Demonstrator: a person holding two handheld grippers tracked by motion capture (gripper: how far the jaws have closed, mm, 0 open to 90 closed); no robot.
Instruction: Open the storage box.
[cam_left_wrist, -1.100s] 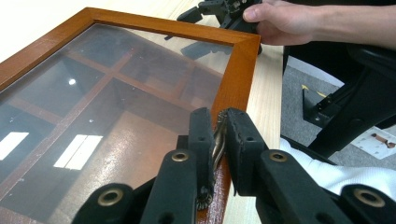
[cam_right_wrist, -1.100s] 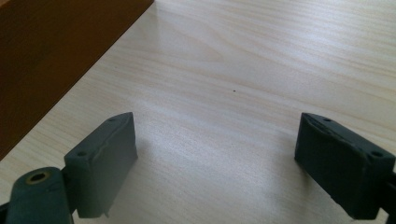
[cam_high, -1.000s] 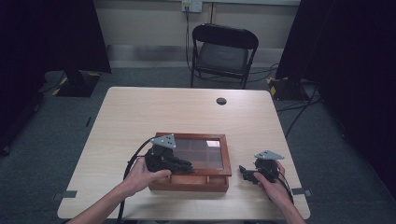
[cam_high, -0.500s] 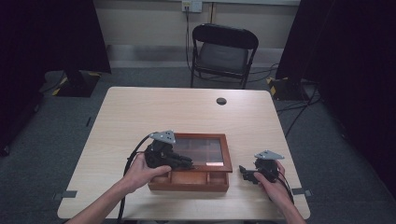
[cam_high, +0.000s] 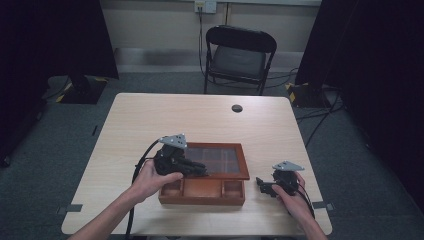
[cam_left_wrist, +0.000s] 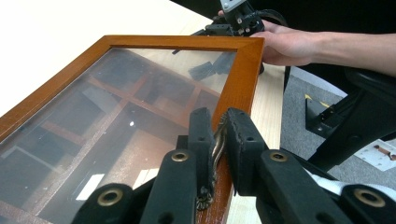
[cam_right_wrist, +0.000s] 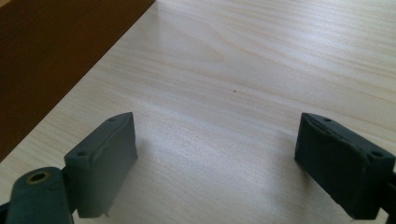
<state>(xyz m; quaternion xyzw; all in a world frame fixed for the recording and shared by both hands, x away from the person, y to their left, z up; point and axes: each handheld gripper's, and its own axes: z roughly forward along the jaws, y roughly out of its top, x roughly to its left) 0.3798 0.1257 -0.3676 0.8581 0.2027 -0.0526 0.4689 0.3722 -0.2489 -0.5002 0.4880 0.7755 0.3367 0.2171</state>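
A brown wooden box (cam_high: 202, 196) with a glass-paned lid (cam_high: 222, 159) stands near the table's front edge. The lid is tilted up at its front, and the box's front compartments show beneath it. My left gripper (cam_high: 202, 171) is shut on the small metal clasp (cam_left_wrist: 215, 145) at the lid's front frame (cam_left_wrist: 242, 70), as the left gripper view (cam_left_wrist: 218, 119) shows. My right gripper (cam_high: 260, 186) rests on the table to the right of the box, open with nothing between its jaws (cam_right_wrist: 215, 154). The box's side wall (cam_right_wrist: 46, 60) is at the left of the right gripper view.
A black round grommet (cam_high: 237, 108) sits in the pale wooden table (cam_high: 165, 120) toward the far edge. A black folding chair (cam_high: 240, 57) stands beyond the table. Dark curtains hang on both sides and cables lie on the floor at right.
The lid's front edge has risen with my left gripper holding it, uncovering the front compartments. The right gripper has stayed in place.
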